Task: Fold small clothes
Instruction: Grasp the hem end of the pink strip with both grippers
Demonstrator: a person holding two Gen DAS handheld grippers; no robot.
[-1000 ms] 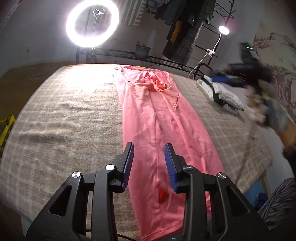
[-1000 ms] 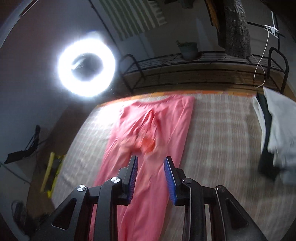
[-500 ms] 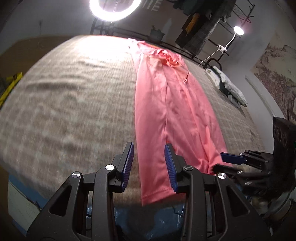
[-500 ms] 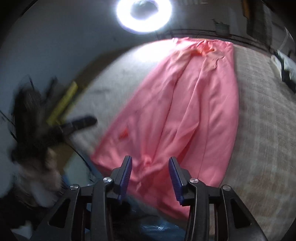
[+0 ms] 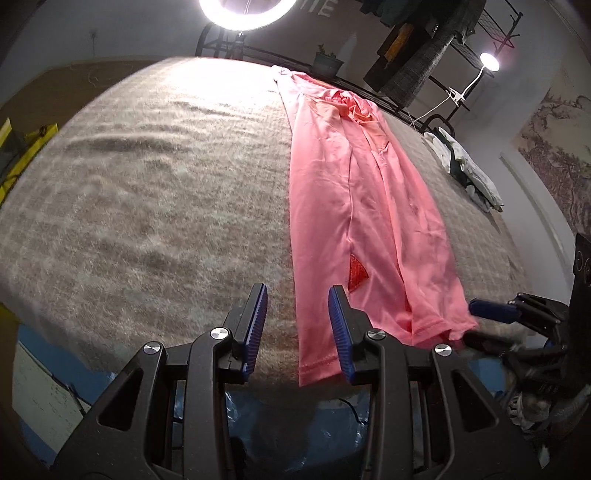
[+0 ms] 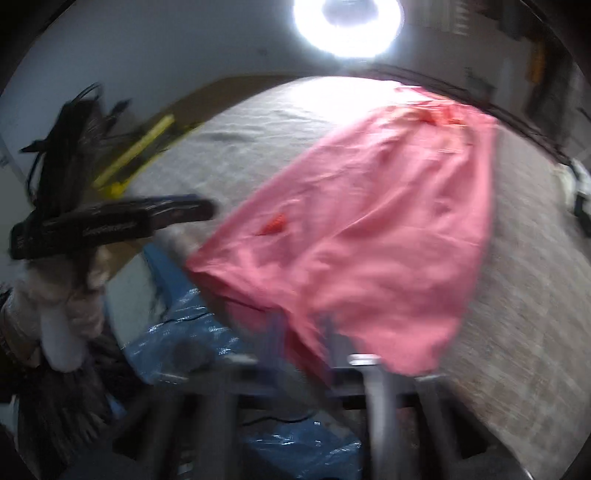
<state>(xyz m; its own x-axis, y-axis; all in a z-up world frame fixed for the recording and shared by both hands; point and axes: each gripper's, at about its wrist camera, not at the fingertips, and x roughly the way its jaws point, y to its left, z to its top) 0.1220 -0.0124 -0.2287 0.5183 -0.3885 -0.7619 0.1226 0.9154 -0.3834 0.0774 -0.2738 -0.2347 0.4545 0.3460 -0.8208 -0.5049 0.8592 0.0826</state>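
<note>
Long pink trousers lie lengthwise on a beige checked blanket, their two leg hems at the near edge. A red triangle patch sits close to those hems. My left gripper is open over the near edge, with the left leg's hem partly between its blue fingers. My right gripper is at the right leg's hem corner, jaws opening, the corner between them without being pressed. The right wrist view is blurred: the trousers fill it, the right gripper sits at the hem, and the left gripper is held by a gloved hand.
A pile of white and dark clothes lies at the blanket's right side. Blue plastic sits below the near edge. A ring light and a rack of hanging clothes stand behind the far end. Something yellow lies to the left.
The right gripper swung from over the waist end down to the near right hem, and its fingers spread wider. The left gripper sank toward the near edge and rolled a little.
</note>
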